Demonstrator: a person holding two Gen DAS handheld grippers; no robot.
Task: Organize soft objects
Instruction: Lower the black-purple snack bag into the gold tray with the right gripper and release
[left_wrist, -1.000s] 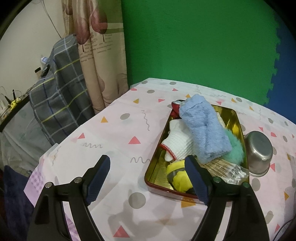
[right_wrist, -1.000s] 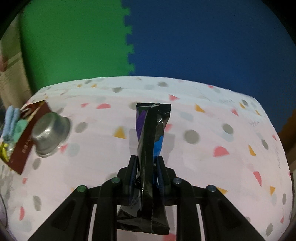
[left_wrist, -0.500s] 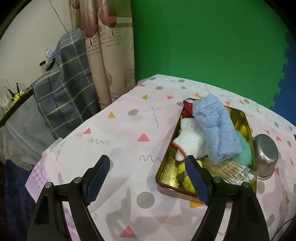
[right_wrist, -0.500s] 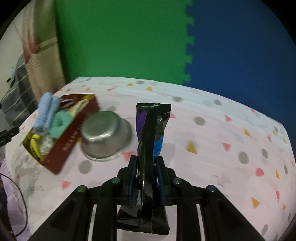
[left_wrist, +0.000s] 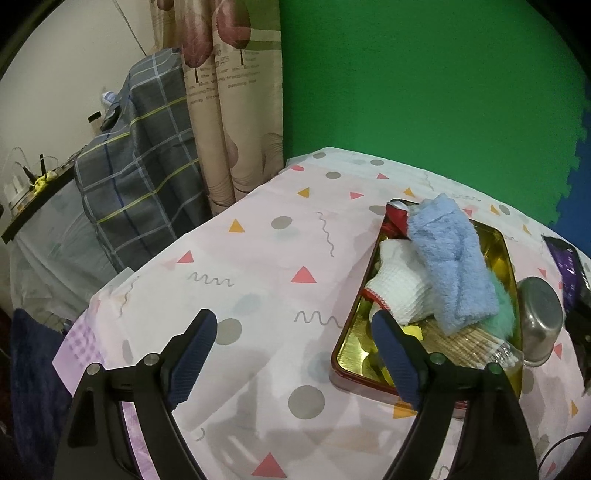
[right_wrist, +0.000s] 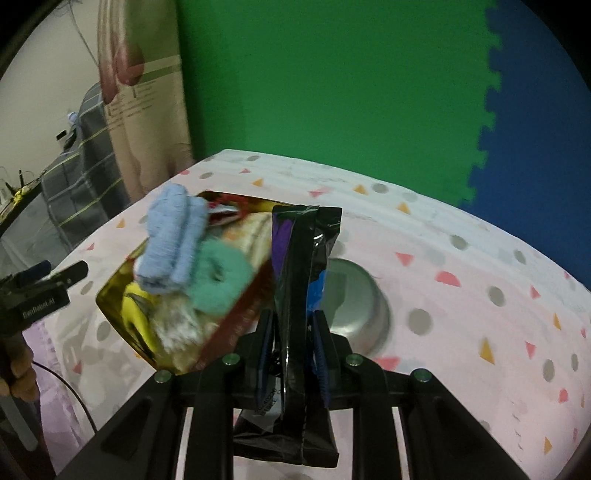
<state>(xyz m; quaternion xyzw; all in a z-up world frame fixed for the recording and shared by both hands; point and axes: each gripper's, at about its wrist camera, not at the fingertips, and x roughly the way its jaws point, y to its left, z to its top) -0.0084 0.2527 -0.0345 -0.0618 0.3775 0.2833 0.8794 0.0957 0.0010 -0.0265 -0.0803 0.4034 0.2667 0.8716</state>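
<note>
I am holding a dark foil snack packet (right_wrist: 301, 280) upright in my right tongs (right_wrist: 291, 347), clamped on its lower half so the top stands free and I can see where it is heading. It is hanging over the table (right_wrist: 461, 295), between the tin (right_wrist: 229, 325) at ten o'clock and the steel bowl (right_wrist: 354, 299) just behind it at one o'clock. The tin is already piled with a blue towel (right_wrist: 171, 240), a green puff (right_wrist: 218, 280) and a white glove (left_wrist: 400, 290), so I judge the packet belongs there too. My left tongs (left_wrist: 291, 354) are hanging wide apart and empty above the table at the tin's near left corner, probably to steady it or shift the pile.
</note>
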